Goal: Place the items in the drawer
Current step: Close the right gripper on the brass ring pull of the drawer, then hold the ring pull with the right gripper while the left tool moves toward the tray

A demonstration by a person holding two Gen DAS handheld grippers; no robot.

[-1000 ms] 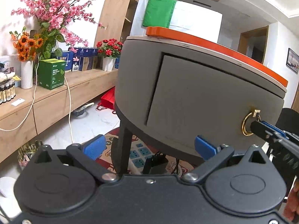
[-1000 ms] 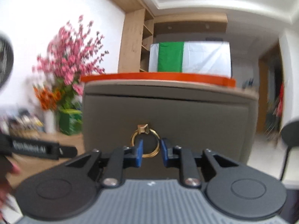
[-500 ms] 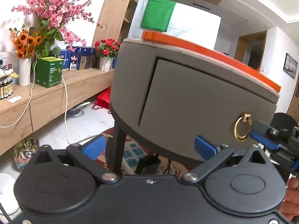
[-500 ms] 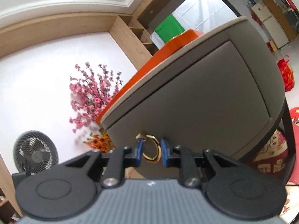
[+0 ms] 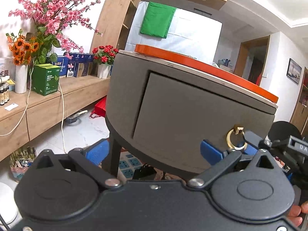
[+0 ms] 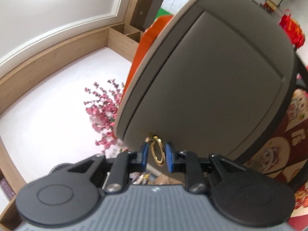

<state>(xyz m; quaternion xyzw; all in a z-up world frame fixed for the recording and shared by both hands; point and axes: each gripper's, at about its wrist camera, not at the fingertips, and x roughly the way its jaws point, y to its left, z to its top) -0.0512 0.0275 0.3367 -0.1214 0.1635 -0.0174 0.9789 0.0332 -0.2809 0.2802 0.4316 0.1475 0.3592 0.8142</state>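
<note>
— What is your right claw on?

— My right gripper [image 6: 156, 155] has its 2 blue pads on either side of the brass ring pull [image 6: 158, 152], narrowly parted; I cannot tell whether they pinch the metal. The ring is thin, glossy and round, hanging from a small square mount on the drawer front [image 6: 211, 88], which is a matte grey, gently curved panel, sitting flush in the cabinet.

— And the left?

— My left gripper [image 5: 154, 151] is spread wide, holding nothing, low in front of the cabinet [image 5: 127, 96] and its thin black leg [image 5: 113, 156].

— What does each camera add?

— The left view shows the flat orange tray [image 5: 202, 67] on top, the wooden sideboard [image 5: 48, 104], the green box [image 5: 45, 80] and the pink blossoms [image 5: 52, 5]. It also catches my right gripper [image 5: 244, 146] from the side, at the ring [image 5: 233, 140]. The right view, blurred and strongly rolled, shows the ring face-on between the pads.

— Any change from 0.5 s ago?

— The right camera has rolled further, and the cabinet sits farther right in the left view. The drawer is closed as before.
</note>
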